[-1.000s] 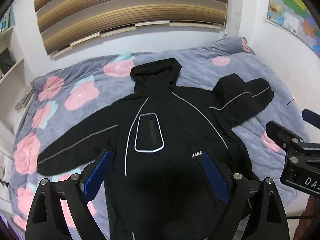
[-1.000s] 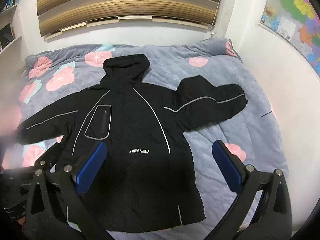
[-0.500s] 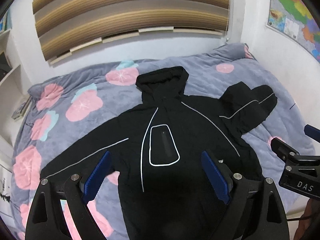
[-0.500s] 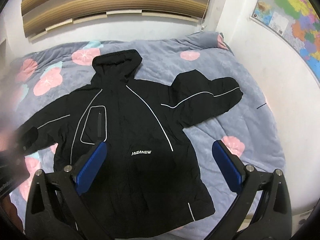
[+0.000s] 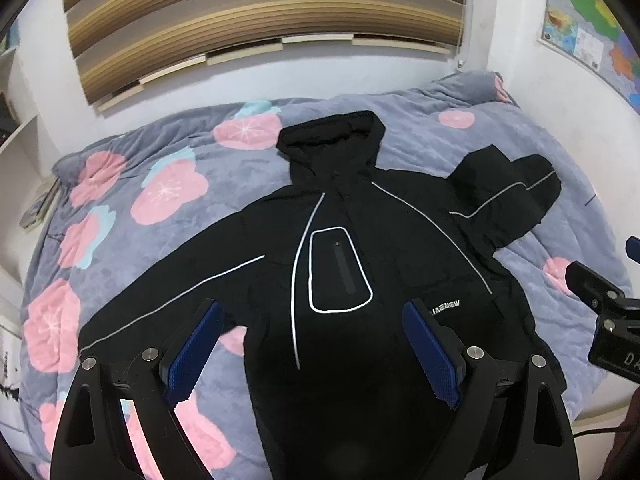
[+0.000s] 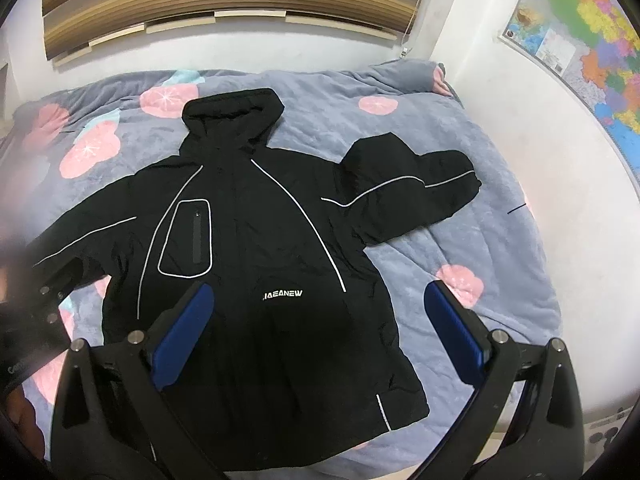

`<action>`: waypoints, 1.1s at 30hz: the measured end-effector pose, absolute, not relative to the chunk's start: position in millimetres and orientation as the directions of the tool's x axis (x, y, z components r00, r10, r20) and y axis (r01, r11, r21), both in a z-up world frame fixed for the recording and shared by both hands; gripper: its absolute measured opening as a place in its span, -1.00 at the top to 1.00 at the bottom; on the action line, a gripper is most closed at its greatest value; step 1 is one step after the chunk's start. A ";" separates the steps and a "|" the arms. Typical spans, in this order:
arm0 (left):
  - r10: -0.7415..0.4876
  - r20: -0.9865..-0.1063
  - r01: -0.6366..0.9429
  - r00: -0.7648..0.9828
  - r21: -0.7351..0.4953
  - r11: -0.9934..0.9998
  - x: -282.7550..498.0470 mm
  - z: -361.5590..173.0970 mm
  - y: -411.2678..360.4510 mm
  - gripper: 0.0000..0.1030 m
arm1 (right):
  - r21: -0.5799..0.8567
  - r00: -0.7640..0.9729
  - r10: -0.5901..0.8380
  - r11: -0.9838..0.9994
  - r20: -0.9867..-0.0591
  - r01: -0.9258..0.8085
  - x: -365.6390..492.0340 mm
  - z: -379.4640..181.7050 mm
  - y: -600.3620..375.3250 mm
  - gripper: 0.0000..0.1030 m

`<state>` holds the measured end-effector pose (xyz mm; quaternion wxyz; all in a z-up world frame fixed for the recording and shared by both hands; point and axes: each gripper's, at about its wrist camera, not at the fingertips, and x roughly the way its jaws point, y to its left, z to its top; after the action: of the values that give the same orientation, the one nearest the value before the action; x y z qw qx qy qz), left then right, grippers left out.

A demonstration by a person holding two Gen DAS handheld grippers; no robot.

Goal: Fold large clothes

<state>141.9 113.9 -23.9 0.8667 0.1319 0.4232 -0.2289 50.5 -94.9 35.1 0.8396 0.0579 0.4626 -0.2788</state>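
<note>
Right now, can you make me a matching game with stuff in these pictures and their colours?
Things:
1. jacket
2. blanket
3. pads of the right tool
4. wall

Colours:
A. white
B. blue
C. black with thin pale stripes
D. grey-purple with pink flowers

Pairs: 1-C, 2-D, 3-B, 4-A
</note>
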 end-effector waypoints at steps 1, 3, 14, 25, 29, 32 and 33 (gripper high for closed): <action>-0.279 -0.792 0.500 0.544 0.039 0.865 139.4 -22.0 115.6 -0.77 | -0.156 0.423 -0.410 0.841 -0.808 0.518 50.0 35.7 -94.5 -1.00; -0.262 -0.789 0.484 0.555 0.051 0.873 134.6 -18.2 116.8 -0.77 | -0.145 0.440 -0.400 0.850 -0.804 0.507 48.5 38.0 -93.5 -1.00; -0.169 -0.753 0.360 0.636 0.096 0.928 81.9 11.5 116.4 -0.77 | -0.080 0.540 -0.314 0.908 -0.780 0.412 28.7 54.1 -111.8 -1.00; -0.165 -0.756 0.342 0.633 0.082 0.936 43.8 17.0 87.9 -0.77 | -0.020 0.552 -0.226 0.935 -0.803 0.353 15.0 46.0 -150.1 -1.00; -0.156 -0.764 0.332 0.626 0.080 0.940 40.5 13.8 74.9 -0.77 | -0.007 0.549 -0.205 0.940 -0.810 0.341 15.0 44.2 -163.4 -1.00; -0.188 -0.775 0.340 0.603 0.037 0.940 42.3 9.4 70.6 -0.77 | -0.021 0.539 -0.211 0.941 -0.815 0.337 17.1 41.8 -171.4 -1.00; -0.205 -0.780 0.343 0.591 0.012 0.939 42.9 7.0 68.5 -0.77 | -0.026 0.533 -0.212 0.942 -0.819 0.335 18.7 39.7 -174.0 -1.00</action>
<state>42.9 68.5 7.0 0.8882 0.0808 0.4251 -0.1544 18.7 -174.0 39.7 0.8730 0.0672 0.4570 -0.1565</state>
